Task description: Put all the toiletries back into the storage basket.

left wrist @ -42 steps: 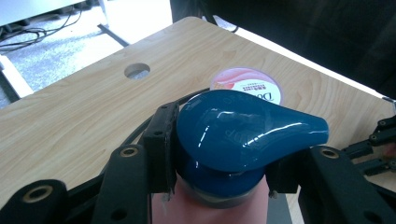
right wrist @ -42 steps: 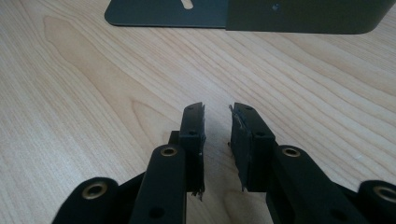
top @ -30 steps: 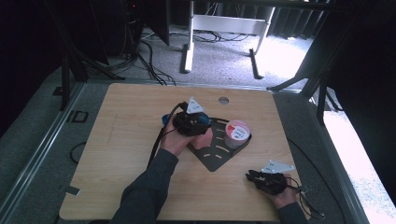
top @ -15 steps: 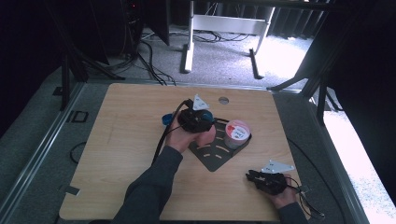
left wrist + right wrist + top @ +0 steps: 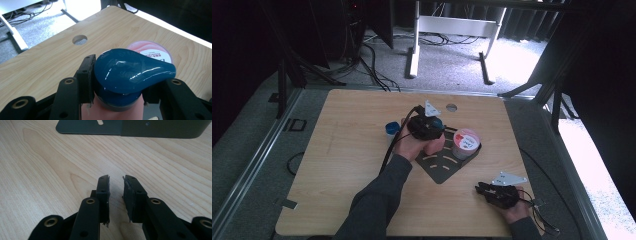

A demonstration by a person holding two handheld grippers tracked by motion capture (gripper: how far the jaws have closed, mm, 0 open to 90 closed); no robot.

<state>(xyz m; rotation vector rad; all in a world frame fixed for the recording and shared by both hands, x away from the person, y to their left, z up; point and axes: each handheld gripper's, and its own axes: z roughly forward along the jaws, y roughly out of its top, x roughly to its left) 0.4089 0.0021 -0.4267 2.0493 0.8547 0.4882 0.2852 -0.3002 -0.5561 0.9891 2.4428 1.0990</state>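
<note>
My left gripper [image 5: 118,75] is shut on the glossy blue cap [image 5: 130,70] of a pink bottle [image 5: 112,111], one pad on each side of the cap. From the high view, the left gripper [image 5: 428,129] holds this bottle [image 5: 434,146] over the near-left part of a black metal plate [image 5: 443,169]. A round tub with a pink lid [image 5: 466,142] stands on the plate just right of the bottle. My right gripper [image 5: 482,190] rests low near the table's front right. Its jaws [image 5: 116,186] stand a narrow gap apart with nothing between them.
A small blue cup [image 5: 391,129] sits on the wooden table [image 5: 337,165] left of my left hand. A round hole [image 5: 451,107] is in the tabletop behind the bottle. The black plate's edge [image 5: 150,127] lies ahead of my right gripper.
My left hand with the bottle has shifted slightly to the right, closer to the pink-lidded tub. The right gripper has stayed put.
</note>
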